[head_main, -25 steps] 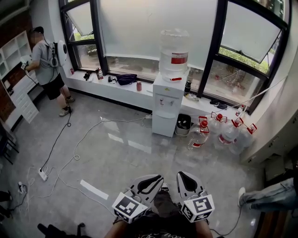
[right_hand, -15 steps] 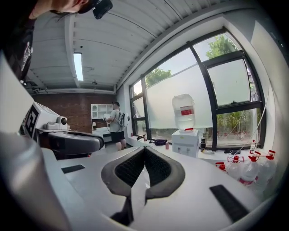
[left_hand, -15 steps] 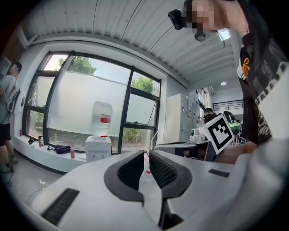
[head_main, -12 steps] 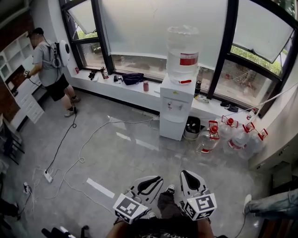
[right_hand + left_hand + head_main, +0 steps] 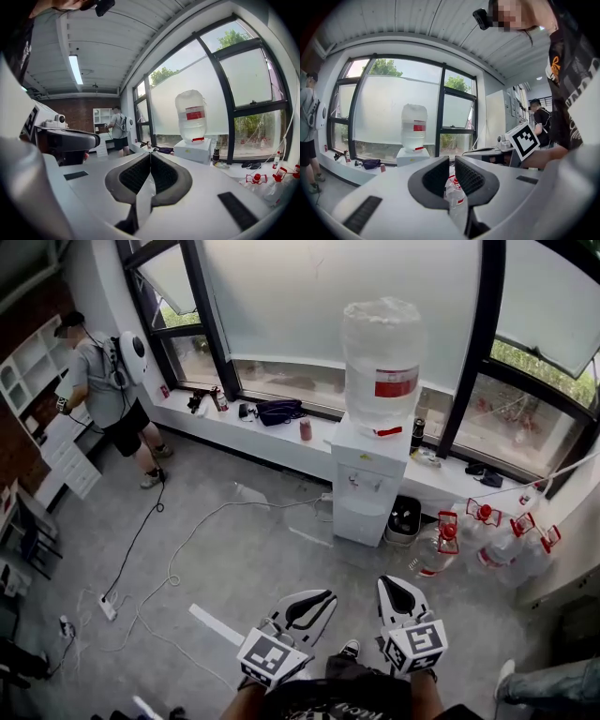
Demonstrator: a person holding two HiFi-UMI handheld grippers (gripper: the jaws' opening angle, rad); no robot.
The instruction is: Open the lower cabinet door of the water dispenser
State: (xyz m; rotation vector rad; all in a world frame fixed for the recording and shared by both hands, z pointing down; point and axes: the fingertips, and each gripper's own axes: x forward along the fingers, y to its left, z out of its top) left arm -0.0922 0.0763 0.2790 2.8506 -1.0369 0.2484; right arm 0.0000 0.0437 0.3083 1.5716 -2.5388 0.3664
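Right gripper closed on nothing, left gripper cracked open and empty, both well short of the water dispenser.
I read this as approach carry: both grippers sit low and side by side, noses aimed at the dispenser, so either can go for the door once I'm close. The lower cabinet door looks shut and faces me, under the taps and the big inverted water bottle. The dispenser backs onto the window ledge. A black bin is just beside it on the right, with the spare jugs further right. A white cable runs across the floor on its left, so I'd come in straight at the front.
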